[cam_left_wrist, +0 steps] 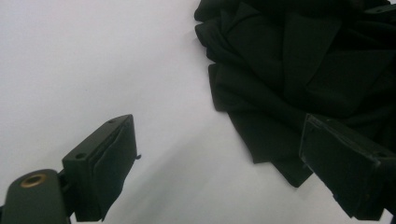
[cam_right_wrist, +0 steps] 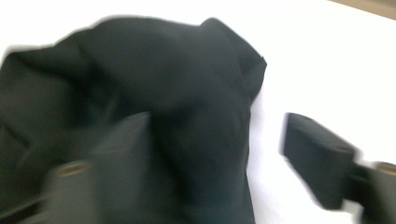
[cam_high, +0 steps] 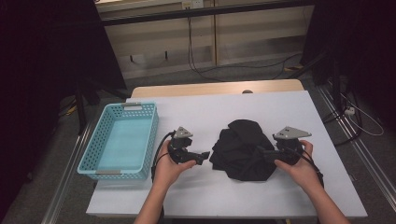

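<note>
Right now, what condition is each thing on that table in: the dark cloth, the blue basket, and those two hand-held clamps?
Black cloth: crumpled in a heap on the white table, not spread or folded flat.
Basket: upright, empty, at the table's left edge.
Left gripper: open, jaws wide apart beside the cloth, holding nothing.
Right gripper: open, jaws apart at the cloth's edge; the view is blurred.

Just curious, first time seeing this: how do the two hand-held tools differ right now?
The left tool sits on bare white table, short of the black cloth; the right tool reaches over the cloth's edge. Both are open, gripping nothing, and point toward the cloth.
</note>
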The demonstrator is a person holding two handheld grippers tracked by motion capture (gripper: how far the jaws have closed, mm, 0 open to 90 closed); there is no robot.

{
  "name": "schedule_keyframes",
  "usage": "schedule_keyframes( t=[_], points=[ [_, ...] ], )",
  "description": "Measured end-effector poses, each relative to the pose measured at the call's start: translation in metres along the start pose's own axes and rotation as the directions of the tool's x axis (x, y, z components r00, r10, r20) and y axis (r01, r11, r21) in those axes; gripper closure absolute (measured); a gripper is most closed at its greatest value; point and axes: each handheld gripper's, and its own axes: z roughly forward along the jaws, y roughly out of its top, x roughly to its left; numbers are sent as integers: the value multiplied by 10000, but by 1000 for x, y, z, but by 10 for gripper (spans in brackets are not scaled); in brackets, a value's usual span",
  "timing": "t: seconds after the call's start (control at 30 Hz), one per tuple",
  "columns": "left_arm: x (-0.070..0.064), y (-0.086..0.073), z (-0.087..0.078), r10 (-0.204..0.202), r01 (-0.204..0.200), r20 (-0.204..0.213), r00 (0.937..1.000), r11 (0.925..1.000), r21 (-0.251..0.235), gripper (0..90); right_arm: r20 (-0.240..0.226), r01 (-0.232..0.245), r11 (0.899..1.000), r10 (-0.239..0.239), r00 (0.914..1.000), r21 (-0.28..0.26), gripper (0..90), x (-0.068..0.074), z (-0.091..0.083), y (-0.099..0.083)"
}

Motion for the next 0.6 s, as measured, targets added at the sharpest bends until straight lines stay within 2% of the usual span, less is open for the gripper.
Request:
schedule_keyframes(
  t=[0.03,0.07,0.13,0.17,0.23,0.3,0.4,0.47,0.5,0.53,0.57,0.6],
  points=[
    [0,0,0,-1,1,-2,10000,10000,7,112,164,-238,9997,239,9996,-47,20,3,3,6],
    [1,-1,-1,-22,22,-21,10000,10000,23,112,235,-381,9992,383,9990,-104,0,5,5,9],
    [1,-1,-1,-53,53,-22,10000,10000,27,111,-106,-553,9985,552,9984,-40,51,8,12,14],
    [1,-2,-1,-80,80,-16,10000,10000,17,111,-122,-572,9984,572,9983,11,65,10,16,17],
    [1,-2,0,-100,100,-27,9999,9999,12,111,-34,-377,9991,378,9993,179,3,12,26,21],
    [1,-1,0,-84,84,7,10000,10000,24,111,-260,-493,9982,502,9984,341,13,12,38,22],
    [2,-1,-2,-59,59,-2,10000,10000,-16,111,-38,-812,9909,821,9966,1071,0,11,59,17],
    [3,-1,-4,-147,147,-37,9999,9999,-87,112,-204,-1003,9839,1044,9943,1480,0,13,68,12],
    [4,-1,-5,-175,174,-72,9998,9998,-133,112,-65,-906,9842,926,9957,1521,0,15,69,12],
    [5,-1,-5,-150,149,-95,9998,9998,-98,112,-200,-873,9852,912,9956,1475,29,16,68,13],
    [6,-2,-6,-133,131,-112,9998,9999,-107,112,-389,-655,9876,717,9967,1424,114,18,68,13],
    [6,-2,-5,-188,186,-121,9998,9998,-101,112,-906,-440,9918,551,9944,1203,287,19,65,13]
  ],
)
